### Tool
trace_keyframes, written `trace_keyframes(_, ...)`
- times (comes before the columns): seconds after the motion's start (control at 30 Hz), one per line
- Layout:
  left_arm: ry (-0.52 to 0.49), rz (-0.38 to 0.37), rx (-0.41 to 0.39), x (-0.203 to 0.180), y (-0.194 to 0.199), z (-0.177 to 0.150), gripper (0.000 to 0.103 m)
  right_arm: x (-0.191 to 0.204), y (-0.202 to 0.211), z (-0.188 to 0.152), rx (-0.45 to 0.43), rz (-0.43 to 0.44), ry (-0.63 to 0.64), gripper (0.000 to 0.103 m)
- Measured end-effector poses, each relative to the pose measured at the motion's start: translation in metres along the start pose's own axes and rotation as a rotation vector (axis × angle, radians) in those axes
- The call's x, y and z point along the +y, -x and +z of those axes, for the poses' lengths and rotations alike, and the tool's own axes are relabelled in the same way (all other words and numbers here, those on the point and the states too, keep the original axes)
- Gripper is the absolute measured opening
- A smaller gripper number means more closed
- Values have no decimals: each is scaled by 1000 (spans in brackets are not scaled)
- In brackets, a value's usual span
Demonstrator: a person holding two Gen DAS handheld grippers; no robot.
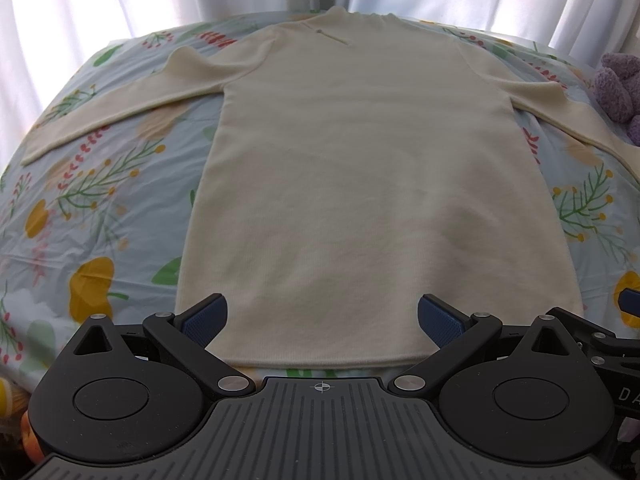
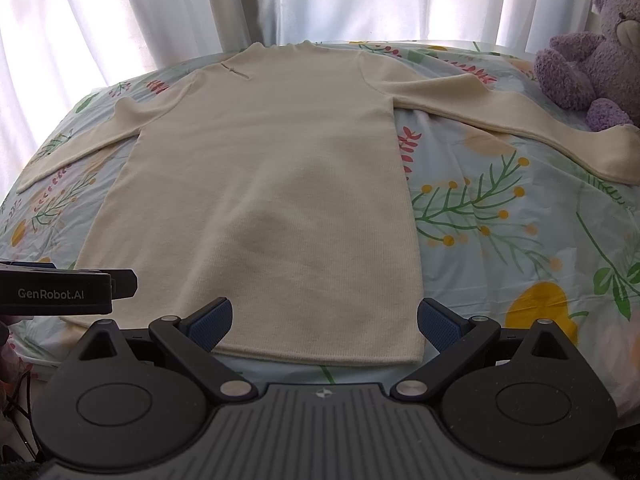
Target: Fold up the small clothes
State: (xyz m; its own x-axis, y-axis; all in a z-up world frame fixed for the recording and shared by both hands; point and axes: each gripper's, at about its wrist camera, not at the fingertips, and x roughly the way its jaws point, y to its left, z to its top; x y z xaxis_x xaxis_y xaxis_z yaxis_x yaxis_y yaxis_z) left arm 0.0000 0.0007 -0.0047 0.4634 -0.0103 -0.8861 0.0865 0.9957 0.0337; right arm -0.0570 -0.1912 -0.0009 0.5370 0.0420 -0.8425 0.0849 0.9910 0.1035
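Note:
A cream long-sleeved knit top (image 1: pixel 340 184) lies flat on a floral sheet, neck at the far end, hem nearest me, both sleeves spread out to the sides. It also shows in the right wrist view (image 2: pixel 264 200). My left gripper (image 1: pixel 322 316) is open and empty, hovering just above the hem. My right gripper (image 2: pixel 324 318) is open and empty, above the hem's right part. The left gripper's body (image 2: pixel 60 292) shows at the left edge of the right wrist view.
The floral sheet (image 2: pixel 500 240) covers a bed or table. White curtains (image 2: pixel 320 0) hang behind. A purple teddy bear (image 2: pixel 592 60) sits at the far right, beside the right sleeve's end (image 2: pixel 612 152).

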Motion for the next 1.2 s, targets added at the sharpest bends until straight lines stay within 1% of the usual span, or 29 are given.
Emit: trace_keyframes(1.2,3,5,16,-1,-3,2,103,-3,1,1,-10,8,6,99)
